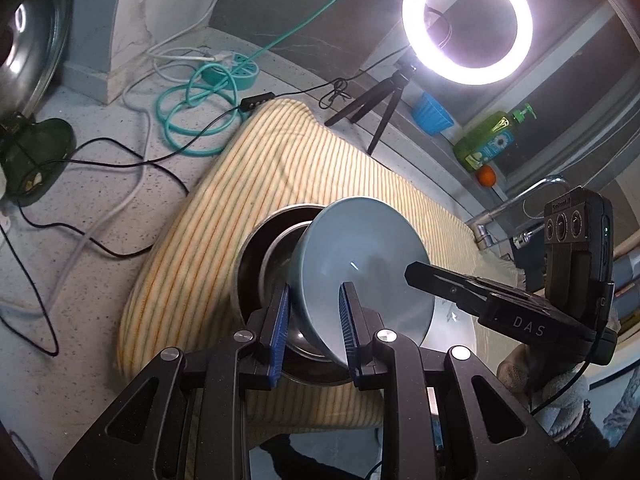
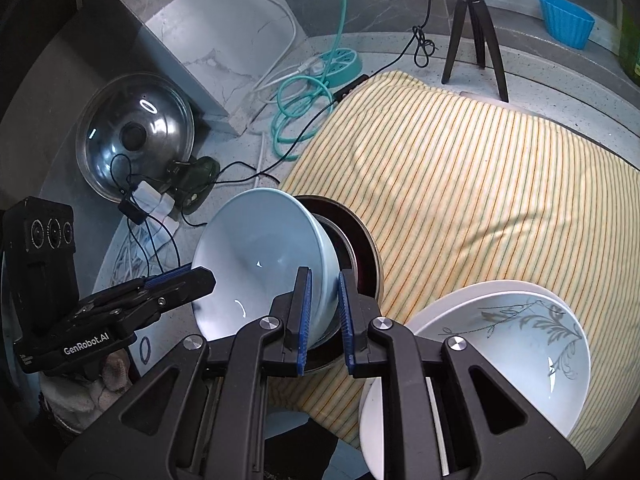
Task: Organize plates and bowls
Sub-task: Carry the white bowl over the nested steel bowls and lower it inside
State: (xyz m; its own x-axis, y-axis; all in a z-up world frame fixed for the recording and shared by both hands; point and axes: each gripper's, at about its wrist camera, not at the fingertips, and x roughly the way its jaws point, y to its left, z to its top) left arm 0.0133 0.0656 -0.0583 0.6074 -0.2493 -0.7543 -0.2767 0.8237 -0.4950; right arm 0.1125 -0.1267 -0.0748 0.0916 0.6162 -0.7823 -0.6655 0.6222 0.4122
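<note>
A light blue bowl (image 1: 360, 264) (image 2: 256, 248) hangs tilted, its underside turned toward the mouth of nested steel bowls (image 1: 260, 248) (image 2: 356, 248) on the striped cloth (image 1: 280, 160) (image 2: 480, 184). My left gripper (image 1: 314, 332) is shut on the bowl's near rim, one pad inside and one outside. My right gripper (image 2: 324, 316) is shut on the opposite rim in the same way. Each gripper shows in the other's view, the right (image 1: 416, 270) and the left (image 2: 196, 278). Whether the blue bowl touches the steel ones I cannot tell. Stacked white bowls with a grey leaf pattern (image 2: 500, 340) (image 1: 452, 320) rest on the cloth beside them.
A ring light (image 1: 466, 20) on a small tripod (image 2: 474, 28) stands behind the cloth. Teal and black cables (image 1: 196, 112) and a teal power strip (image 1: 232, 68) lie on the counter. A pot lid (image 2: 136, 136) leans at the left. A blue cup (image 2: 566, 24), soap bottle (image 1: 488, 140) and tap (image 1: 520, 200) line the back.
</note>
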